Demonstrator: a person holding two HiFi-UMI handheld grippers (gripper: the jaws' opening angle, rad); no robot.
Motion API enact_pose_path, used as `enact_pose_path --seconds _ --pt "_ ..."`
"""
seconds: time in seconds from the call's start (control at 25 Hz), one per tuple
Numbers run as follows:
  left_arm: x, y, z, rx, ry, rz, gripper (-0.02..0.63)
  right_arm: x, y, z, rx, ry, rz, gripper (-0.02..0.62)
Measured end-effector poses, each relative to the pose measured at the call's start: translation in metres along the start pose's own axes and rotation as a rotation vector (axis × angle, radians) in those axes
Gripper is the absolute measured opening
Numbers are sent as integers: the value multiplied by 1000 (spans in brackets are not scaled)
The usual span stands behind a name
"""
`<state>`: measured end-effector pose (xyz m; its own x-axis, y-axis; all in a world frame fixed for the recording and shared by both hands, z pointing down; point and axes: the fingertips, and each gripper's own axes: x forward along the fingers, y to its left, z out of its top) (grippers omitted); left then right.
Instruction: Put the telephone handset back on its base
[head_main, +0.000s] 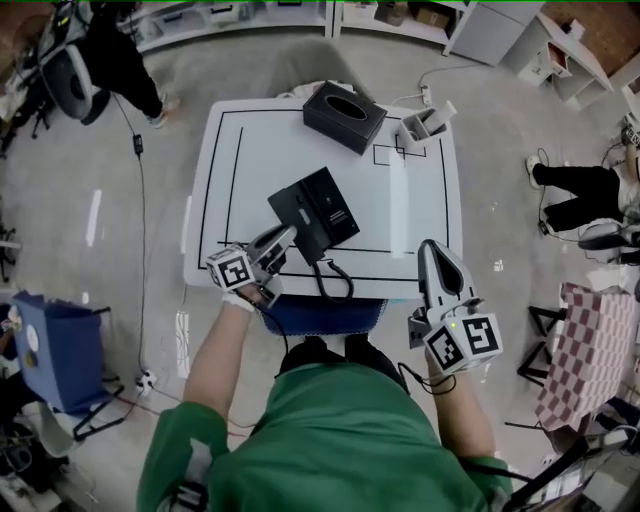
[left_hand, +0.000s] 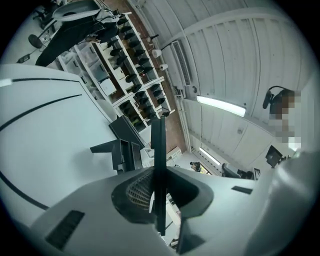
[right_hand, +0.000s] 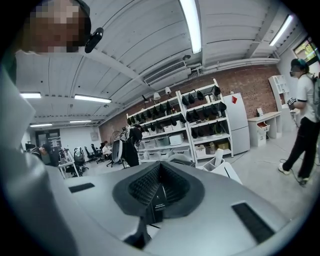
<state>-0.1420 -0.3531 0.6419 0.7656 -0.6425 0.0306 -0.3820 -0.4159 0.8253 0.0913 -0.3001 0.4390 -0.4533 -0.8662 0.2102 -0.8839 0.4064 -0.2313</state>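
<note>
Head view showed the job unfinished, as I read it. The handset (head_main: 295, 212) was clamped in the left claw (head_main: 285, 240), lying across its tips and over the left side of the base (head_main: 338, 205), which sat just beyond the claw on the white table (head_main: 420, 190). Whether the handset already rested in its cradle I could not tell from up there, and letting go was plainly left to do. It looked a long, flat, black bar, with its cord (head_main: 338, 285) looping away from its near end. The right claw (head_main: 432, 250) was well off to the right of the left one, pinched to a point and carrying nothing.

Left gripper view had the left claw (left_hand: 161, 172) partly open, its pads pressed on the handset (left_hand: 159, 140), a thin dark strip standing across the jaws. Dark shapes just beside it on the table side were probably the base, seemingly a sliver apart, so I judged the handset not quite seated.

Right gripper view showed the right claw (right_hand: 159, 175) closed, jaws meeting, with neither handset nor base ahead of it.
</note>
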Motion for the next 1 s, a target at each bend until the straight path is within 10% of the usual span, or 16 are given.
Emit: enact_pose_path --seconds 0.28,1.0 --pt "25 31 -16 -149 -16 -2 81 1 -28 -8 24 29 -28 23" --pt "50 66 -35 -203 56 68 81 10 -29 -7 16 45 -19 21"
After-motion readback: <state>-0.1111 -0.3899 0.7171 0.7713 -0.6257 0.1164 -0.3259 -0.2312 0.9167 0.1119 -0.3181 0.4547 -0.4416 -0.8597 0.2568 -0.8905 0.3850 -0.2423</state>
